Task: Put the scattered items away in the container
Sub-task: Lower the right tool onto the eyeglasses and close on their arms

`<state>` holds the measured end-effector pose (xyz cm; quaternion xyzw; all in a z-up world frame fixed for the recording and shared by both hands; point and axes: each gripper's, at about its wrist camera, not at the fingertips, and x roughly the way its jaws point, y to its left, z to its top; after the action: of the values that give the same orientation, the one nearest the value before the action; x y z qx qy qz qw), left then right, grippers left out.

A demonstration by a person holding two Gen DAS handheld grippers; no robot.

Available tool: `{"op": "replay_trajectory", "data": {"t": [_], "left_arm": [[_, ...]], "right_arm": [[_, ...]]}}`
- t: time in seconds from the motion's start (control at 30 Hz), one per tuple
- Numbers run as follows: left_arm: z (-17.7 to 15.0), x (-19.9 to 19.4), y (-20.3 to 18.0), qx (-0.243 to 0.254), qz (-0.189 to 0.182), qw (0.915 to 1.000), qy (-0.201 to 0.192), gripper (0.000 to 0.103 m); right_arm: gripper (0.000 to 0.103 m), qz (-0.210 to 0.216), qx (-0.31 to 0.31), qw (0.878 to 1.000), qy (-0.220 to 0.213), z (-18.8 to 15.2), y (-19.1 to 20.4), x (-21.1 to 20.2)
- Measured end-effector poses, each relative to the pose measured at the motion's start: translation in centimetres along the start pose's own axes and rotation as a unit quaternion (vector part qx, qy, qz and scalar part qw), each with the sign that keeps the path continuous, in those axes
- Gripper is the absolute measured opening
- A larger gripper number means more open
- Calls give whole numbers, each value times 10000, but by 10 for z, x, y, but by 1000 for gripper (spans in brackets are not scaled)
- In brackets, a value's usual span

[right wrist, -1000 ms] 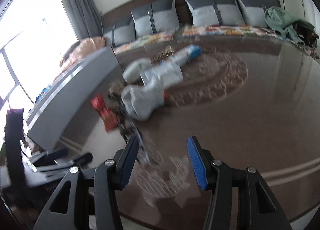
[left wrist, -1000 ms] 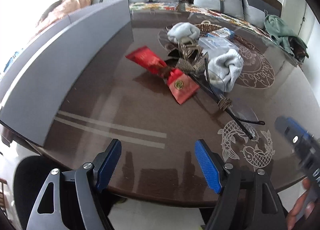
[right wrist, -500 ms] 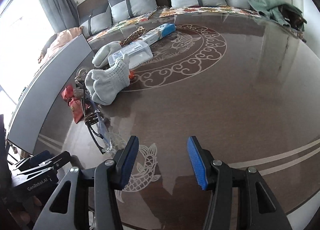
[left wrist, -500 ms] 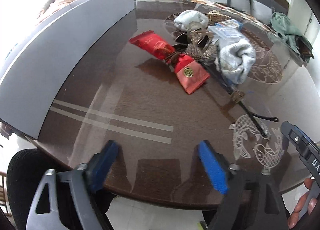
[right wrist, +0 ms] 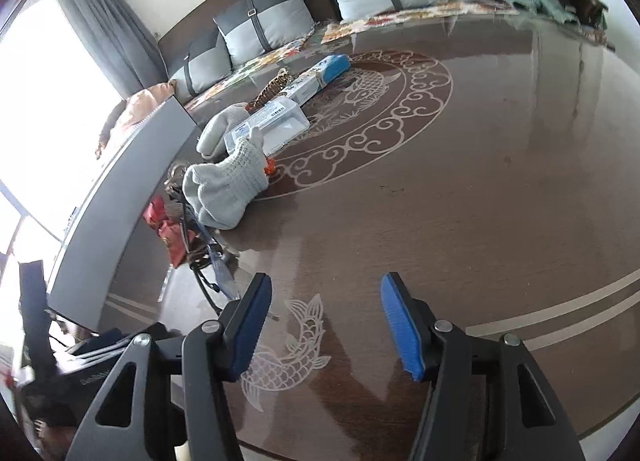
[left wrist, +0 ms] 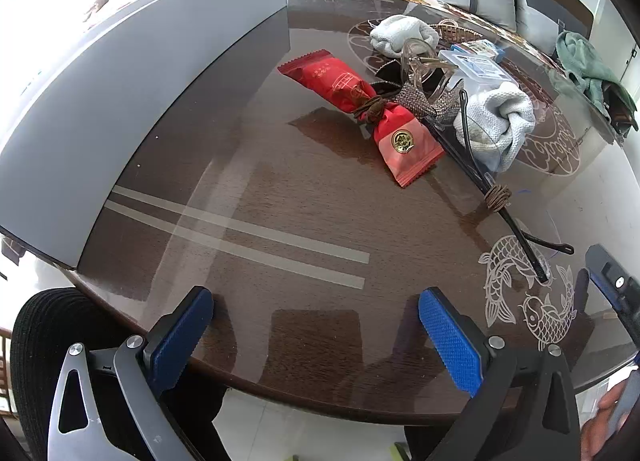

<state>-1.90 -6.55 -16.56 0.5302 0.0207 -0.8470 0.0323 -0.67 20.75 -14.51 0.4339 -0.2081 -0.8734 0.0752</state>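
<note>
Dark glossy tabletop (left wrist: 280, 189) is seen beneath the left gripper (left wrist: 312, 337), whose jaws are spread wide with nothing between them. Two red sachets (left wrist: 360, 101) tied at the middle are laid mid-table, their long axis running from upper left to lower right, just beside a white knitted cloth (left wrist: 500, 121). The right gripper (right wrist: 326, 325) is being opened, and only bare table is seen between its pads.

Each hand-held gripper (left wrist: 316, 337) has black arms, silver screws, textured blue pads (left wrist: 450, 341).

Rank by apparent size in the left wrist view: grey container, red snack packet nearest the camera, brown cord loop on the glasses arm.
1. grey container, by far the largest, though it sits close to the camera.
2. red snack packet.
3. brown cord loop, smallest.
</note>
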Motion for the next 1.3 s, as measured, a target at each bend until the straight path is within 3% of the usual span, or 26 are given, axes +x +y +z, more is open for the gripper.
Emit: {"op": "replay_trajectory", "data": {"t": [0.1,0.2,0.27,0.43,0.57,0.7,0.83,0.9,0.97,1.0,1.1,1.3], "left_arm": [[0,0,0,7,-5,10000,-19,103],[-1,0,1,11,-9,10000,-23,103],[0,0,1,15,-8,10000,-29,103],[0,0,0,21,-9,10000,-47,103],[0,0,1,19,-10,10000,-57,103],[0,0,1,19,-10,10000,-66,103],[0,0,1,19,-9,10000,-78,103],[0,0,0,20,-9,10000,-83,103],[0,0,0,18,-9,10000,-86,103],[0,0,1,17,-9,10000,-86,103],[0,0,1,19,-7,10000,-91,103],[-2,-1,-2,-8,0,10000,-83,103]], "right_arm": [[58,442,-584,9973,-49,8,19,-2],[58,613,-1830,9812,-91,7,58,3],[58,712,-2132,9744,30,7,71,14],[58,735,-2277,9707,239,12,84,43],[58,612,-2650,9610,505,9,96,65],[59,466,-2963,9524,537,5,107,77],[59,577,-3009,9507,470,7,109,81],[55,566,-3081,9486,448,7,108,81],[33,468,-3083,9491,454,9,106,81],[28,461,-3047,9501,485,11,104,80],[27,360,-2938,9537,538,13,98,75],[27,87,-2707,9623,242,5,65,51]]}}
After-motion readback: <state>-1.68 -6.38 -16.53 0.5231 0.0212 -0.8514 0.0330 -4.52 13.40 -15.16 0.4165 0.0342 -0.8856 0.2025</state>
